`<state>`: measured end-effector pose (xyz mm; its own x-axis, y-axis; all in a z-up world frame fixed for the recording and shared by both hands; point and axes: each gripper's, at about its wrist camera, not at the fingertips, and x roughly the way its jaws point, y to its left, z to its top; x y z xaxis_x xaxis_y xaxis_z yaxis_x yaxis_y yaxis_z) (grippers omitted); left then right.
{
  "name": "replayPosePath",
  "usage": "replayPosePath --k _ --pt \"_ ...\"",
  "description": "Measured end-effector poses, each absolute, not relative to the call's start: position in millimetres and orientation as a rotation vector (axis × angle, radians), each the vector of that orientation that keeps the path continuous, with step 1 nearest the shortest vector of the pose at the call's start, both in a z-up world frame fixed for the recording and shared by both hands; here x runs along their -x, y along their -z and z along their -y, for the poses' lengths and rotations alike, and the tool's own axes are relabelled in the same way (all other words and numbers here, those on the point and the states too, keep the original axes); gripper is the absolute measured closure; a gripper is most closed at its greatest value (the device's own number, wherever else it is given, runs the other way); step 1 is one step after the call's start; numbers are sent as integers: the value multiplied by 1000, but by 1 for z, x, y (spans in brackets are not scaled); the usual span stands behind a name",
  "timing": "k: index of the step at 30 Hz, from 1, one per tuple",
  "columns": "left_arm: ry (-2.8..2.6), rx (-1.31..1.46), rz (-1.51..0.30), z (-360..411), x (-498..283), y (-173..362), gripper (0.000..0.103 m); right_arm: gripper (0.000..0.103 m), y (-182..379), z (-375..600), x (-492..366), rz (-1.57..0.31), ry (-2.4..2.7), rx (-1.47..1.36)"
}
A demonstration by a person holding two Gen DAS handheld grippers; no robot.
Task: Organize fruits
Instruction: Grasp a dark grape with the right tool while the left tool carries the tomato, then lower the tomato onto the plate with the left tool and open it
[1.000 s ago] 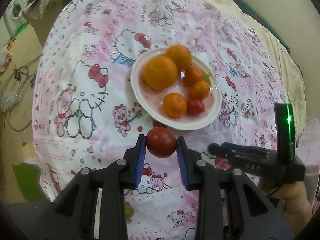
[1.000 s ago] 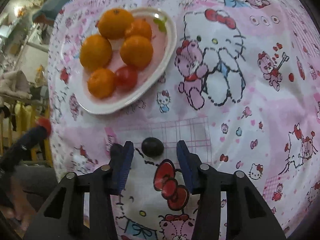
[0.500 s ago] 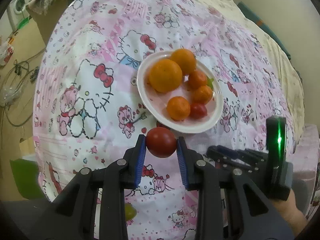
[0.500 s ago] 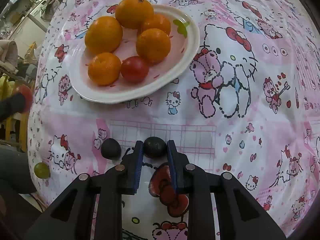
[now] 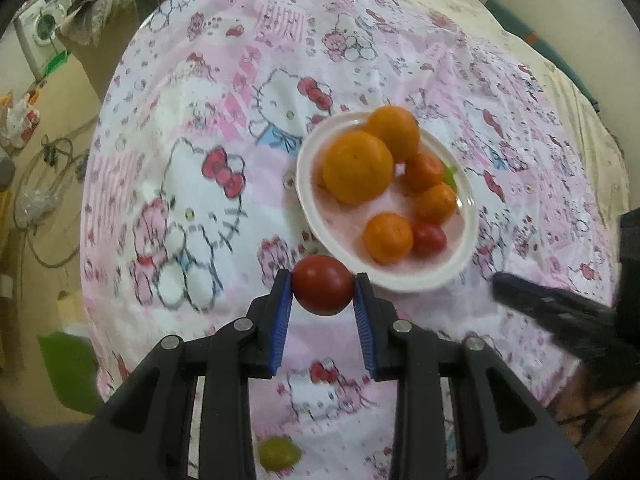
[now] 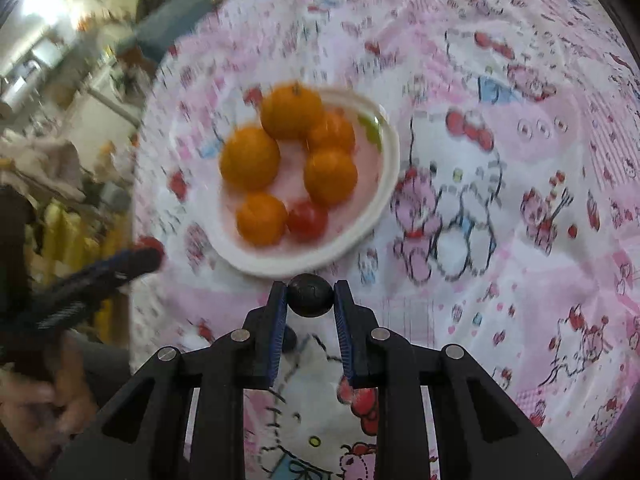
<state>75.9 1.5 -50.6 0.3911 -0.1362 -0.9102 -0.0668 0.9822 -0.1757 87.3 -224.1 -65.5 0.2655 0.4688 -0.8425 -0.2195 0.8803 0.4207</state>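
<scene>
Left wrist view. Left gripper [image 5: 323, 290] is clamped on a red tomato [image 5: 322, 290]; both blue pads press its sides and the fruit sits at the fingertips, clear of the cloth. To the left of the fingers: only pink cartoon-print tablecloth [image 5: 192, 184]. Low between the gripper's arms, behind the tips, a green grape [image 5: 279, 453] lies on the cloth. Just ahead and to the right of the tomato: white plate [image 5: 308, 184], its near rim close beyond the right fingertip. On the plate are five oranges, the largest [image 5: 357, 167] at the left side, and a small red tomato [image 5: 429, 239] at the near right beside the smallest orange [image 5: 387, 237]. Far right: the other gripper shows as a dark blurred shape, tip pointing toward the plate.

Right wrist view (motion-blurred). Far left: the left gripper's dark finger with a bit of red at its tip, and a hand [image 6: 36, 392] below it. Right gripper [image 6: 311, 295] is closed on a dark round fruit [image 6: 311, 294], pads against both sides, held at the fingertips. Plate rim lies directly ahead of the held fruit, just beyond it. A second dark fruit [image 6: 289, 340] is partly hidden behind the left finger, on the cloth. To the right: tablecloth only.
</scene>
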Motion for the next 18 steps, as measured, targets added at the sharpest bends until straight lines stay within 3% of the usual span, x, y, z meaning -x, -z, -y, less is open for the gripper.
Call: replayPosePath --k 18 --pt "79 173 -1226 16 -131 75 76 78 49 241 -146 -1172 -466 -299"
